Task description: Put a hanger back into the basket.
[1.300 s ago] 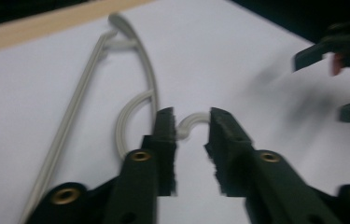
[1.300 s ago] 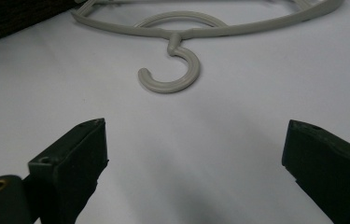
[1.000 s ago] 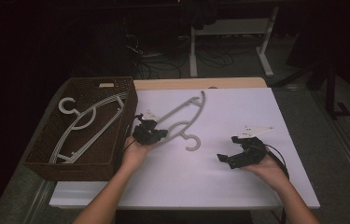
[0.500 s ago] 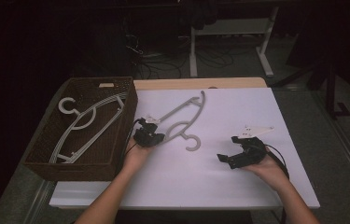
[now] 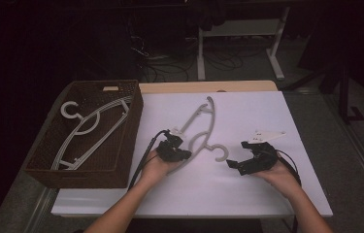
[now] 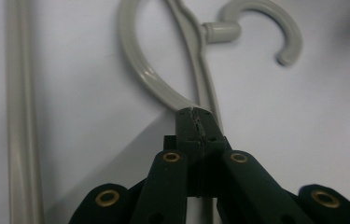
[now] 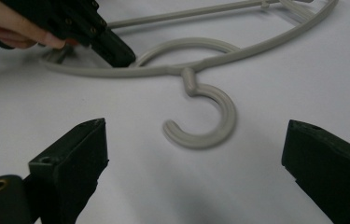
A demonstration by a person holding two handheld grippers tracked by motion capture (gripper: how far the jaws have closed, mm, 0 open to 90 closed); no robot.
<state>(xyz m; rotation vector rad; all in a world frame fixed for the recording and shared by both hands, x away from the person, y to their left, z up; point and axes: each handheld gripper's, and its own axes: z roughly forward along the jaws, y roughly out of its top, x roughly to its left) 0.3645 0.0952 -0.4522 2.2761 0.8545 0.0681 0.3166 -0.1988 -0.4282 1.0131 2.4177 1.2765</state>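
A grey plastic hanger (image 5: 204,121) lies on the white table (image 5: 267,194), its hook (image 5: 220,152) pointing toward the person. My left gripper (image 5: 185,154) is shut on the hanger (image 6: 140,70) where the curved loop meets the arm, just left of the hook's neck. In the left gripper view its jaws (image 6: 195,114) are pressed together at that junction. My right gripper (image 5: 234,164) rests on the table just right of the hook, open. In the right gripper view the hook (image 7: 210,126) lies between the wide-apart jaws (image 7: 196,140), untouched; the left gripper (image 7: 116,53) shows beyond.
A brown wicker basket (image 5: 121,160) stands at the table's left edge and holds more grey hangers (image 5: 92,128). A wooden strip (image 5: 208,86) runs along the table's far edge. Desk legs and cables lie on the dark floor behind.
The left gripper and the hanger it holds have shifted right, bringing the hook closer to the right gripper. The right gripper has stayed where it was, open.
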